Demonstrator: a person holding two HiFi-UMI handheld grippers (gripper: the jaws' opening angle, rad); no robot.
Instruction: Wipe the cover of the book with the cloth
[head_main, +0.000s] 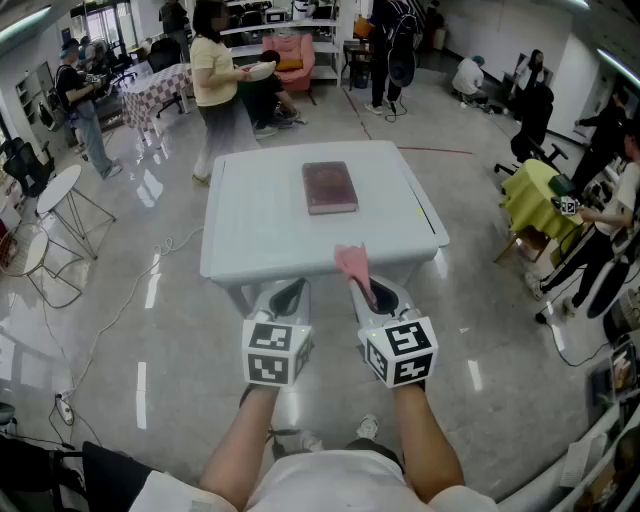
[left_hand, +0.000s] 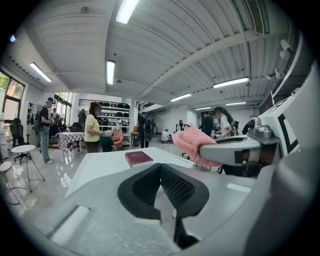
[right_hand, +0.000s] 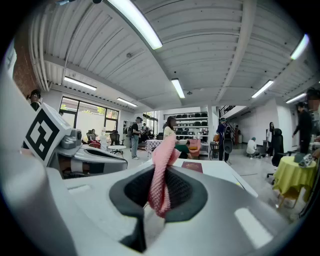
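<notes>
Right gripper view is showing the right gripper (right_hand: 159, 194) with its jaws clenched on the pink cloth (right_hand: 161, 170), which is being gripped at one end and is standing up beyond the tips. The cloth is being judged light, soft and limp, best taken bunched. The left gripper (left_hand: 162, 190) is being held with its jaws together on nothing. The book (head_main: 329, 187) is lying closed and flat at the far middle of the counter (head_main: 250, 230), well apart from both jaws. It is being judged stiff and fairly heavy, best steadied at an edge.
</notes>
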